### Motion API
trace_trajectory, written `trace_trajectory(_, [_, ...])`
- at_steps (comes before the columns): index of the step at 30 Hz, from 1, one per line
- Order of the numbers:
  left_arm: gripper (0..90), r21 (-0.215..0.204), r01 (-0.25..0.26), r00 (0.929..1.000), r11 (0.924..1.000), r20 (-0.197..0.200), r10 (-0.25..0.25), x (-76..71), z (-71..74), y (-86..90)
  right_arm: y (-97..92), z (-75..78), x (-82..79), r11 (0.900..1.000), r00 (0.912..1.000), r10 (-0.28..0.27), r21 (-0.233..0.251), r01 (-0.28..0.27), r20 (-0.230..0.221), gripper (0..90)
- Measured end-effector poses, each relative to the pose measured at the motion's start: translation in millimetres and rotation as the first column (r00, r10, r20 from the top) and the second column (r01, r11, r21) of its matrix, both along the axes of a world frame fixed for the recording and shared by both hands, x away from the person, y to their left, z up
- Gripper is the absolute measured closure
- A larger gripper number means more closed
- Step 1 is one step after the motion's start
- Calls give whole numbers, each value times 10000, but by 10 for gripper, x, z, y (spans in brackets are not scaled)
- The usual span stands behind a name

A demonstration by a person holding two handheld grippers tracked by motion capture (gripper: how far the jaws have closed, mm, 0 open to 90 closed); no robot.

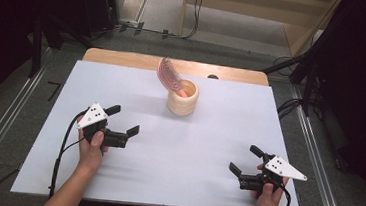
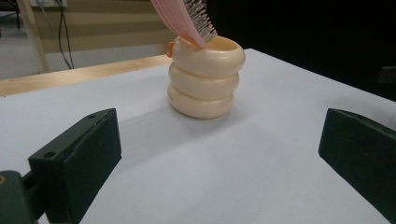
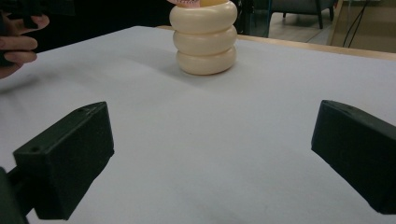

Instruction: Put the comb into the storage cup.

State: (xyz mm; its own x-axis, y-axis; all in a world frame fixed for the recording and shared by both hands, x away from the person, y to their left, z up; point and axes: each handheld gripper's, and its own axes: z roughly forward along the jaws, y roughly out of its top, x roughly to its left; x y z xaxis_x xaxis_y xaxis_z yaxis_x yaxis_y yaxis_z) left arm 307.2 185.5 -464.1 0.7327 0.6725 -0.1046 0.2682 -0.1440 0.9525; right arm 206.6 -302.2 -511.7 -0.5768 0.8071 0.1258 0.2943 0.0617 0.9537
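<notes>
A cream ribbed holder (image 1: 182, 98) made of three stacked rings stands upright on the white table top (image 1: 167, 147), toward the back centre. A pink hairbrush (image 1: 169, 74) leans out of it to the left, bristles up. An orange item peeks over the holder's rim (image 2: 171, 46). My left gripper (image 1: 122, 120) hovers open at the left, jaws wide, facing the holder (image 2: 205, 77) with the brush (image 2: 187, 18) above it. My right gripper (image 1: 246, 161) rests open at the front right, also aimed at the holder (image 3: 204, 37). Nothing sits between either pair of jaws.
A wooden strip (image 1: 124, 58) runs along the table's far edge. Black stands and cables (image 1: 294, 67) crowd the floor beyond and to both sides. The other hand (image 3: 16, 44) shows at the left edge of the right gripper view.
</notes>
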Motion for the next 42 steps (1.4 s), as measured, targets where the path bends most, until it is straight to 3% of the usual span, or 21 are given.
trace_trajectory(12, [0, 74, 11, 10000, 10000, -3, -11, -152, -73, 96, 3, 0, -1, 10000, 10000, -28, -12, 28, -23, 0])
trace_trajectory(22, [0, 87, -36, 9998, 10000, 200, 35, -280, -47, 227, 3, 0, -1, 10000, 10000, -47, 1, 47, -27, 0])
trace_trajectory(29, [0, 271, -260, 9990, 9993, 358, 250, -391, -62, 361, 3, -1, -2, 10000, 10000, -58, 10, 58, -32, 0])
trace_trajectory(42, [0, 245, -550, 9979, 9982, 361, 541, -505, -86, 575, 1, 0, -3, 9999, 9999, -120, 12, 120, -40, 0])
